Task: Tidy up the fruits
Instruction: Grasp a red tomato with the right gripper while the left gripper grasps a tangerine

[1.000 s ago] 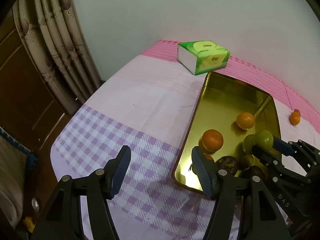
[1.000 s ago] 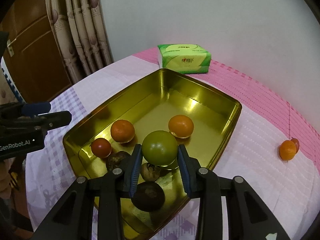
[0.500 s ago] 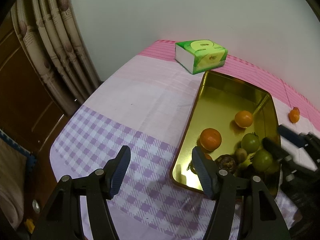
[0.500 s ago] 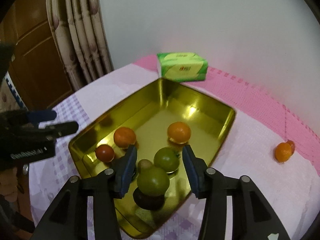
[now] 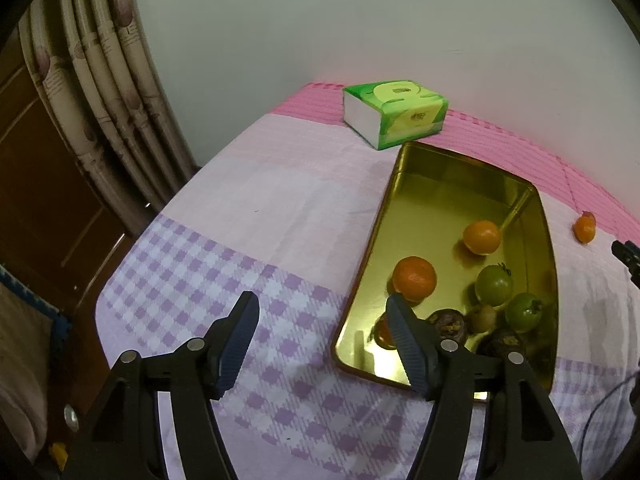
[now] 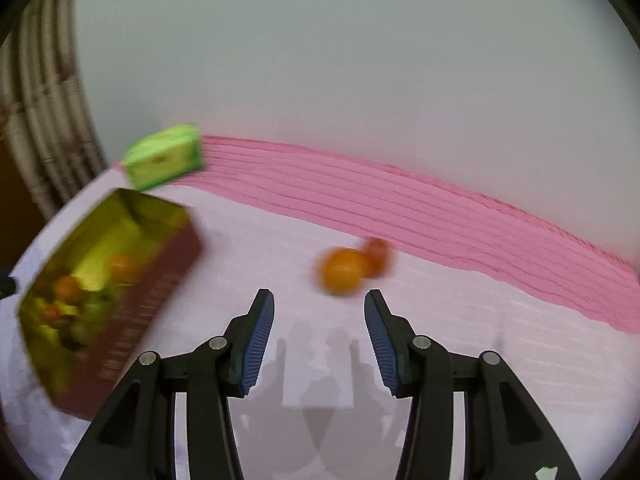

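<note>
A gold tray (image 5: 384, 216) on the cloth holds two oranges (image 5: 482, 237), two green tomatoes (image 5: 494, 285) and several dark fruits (image 5: 448, 322). My left gripper (image 5: 322, 298) hovers at the tray's near left corner. Its jaws are opening with nothing between them, and its right finger hides part of a red fruit. In the blurred right wrist view my right gripper (image 6: 318, 294) stands open and empty. It sits just short of a loose orange (image 6: 344, 270) with a small red fruit (image 6: 378, 254) behind it. The tray (image 6: 160, 280) lies to its left.
A green tissue pack (image 5: 396, 118) lies beyond the tray near the wall. A curtain (image 5: 100, 80) and a wooden door stand past the table's left edge. The pink striped band (image 6: 440, 208) runs along the back. My right gripper's tip (image 5: 624, 250) shows at the left wrist view's right edge.
My right gripper let go of the green tomato, which now lies in the tray. It then swung right, off the tray, to face the loose orange. My left gripper stayed put.
</note>
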{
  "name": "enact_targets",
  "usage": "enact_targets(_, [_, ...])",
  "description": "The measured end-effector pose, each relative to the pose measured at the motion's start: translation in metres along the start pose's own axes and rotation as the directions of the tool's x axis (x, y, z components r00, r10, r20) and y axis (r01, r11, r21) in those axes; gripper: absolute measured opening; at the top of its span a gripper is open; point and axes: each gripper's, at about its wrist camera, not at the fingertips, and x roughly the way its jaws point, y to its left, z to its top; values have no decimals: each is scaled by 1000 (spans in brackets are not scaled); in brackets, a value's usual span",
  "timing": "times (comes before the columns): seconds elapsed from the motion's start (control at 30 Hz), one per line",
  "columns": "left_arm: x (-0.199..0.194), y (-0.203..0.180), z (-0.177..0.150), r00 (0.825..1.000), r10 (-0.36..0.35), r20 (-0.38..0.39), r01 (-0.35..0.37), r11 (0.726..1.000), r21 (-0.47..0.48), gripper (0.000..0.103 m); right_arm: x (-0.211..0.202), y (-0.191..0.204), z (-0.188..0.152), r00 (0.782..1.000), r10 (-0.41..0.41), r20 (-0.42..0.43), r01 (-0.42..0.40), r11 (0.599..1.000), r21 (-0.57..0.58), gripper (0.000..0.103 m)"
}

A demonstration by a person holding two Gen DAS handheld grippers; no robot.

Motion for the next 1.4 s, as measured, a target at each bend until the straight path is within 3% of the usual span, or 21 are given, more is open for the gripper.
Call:
enact_targets(0.1, [0, -4, 1, 1000, -24, 11, 24, 1000, -4, 67, 16, -28, -3, 999, -43, -29, 43, 999, 18, 44])
enact_targets(0.27, [-2, -15, 3, 999, -50, 5, 50, 999, 6, 67, 49, -50, -2, 997, -42, -68, 43, 999, 24, 44])
enact_targets(0.67, [-4, -79, 29, 993, -118, 12, 116, 989, 93, 67, 101, -32, 17, 995, 36, -89, -38, 999, -18, 44])
enact_targets(0.73, [-3, -97, 37, 990, -139, 13, 136, 984, 113, 67, 106, -31, 23, 995, 52, -88, -54, 998, -17, 40])
enact_targets(0.8, [-1, -117, 45, 985, -170, 16, 167, 977, 130, 67, 108, -30, 25, 996, 33, -87, -35, 999, -29, 29])
enact_targets(1.0, [12, -182, 60, 967, -253, -5, 249, 950, 187, 67, 98, -44, 16, 996, 25, -85, -27, 999, -27, 28])
enact_targets(1.17, [26, -241, 56, 942, -331, -53, 333, 912, 240, 67, 81, -82, -2, 996, -29, -85, 33, 998, 49, 28])
enact_targets(1.4, [51, -303, 45, 923, -375, -88, 384, 876, 292, 67, 55, -137, -30, 991, -99, -93, 110, 986, 128, 28])
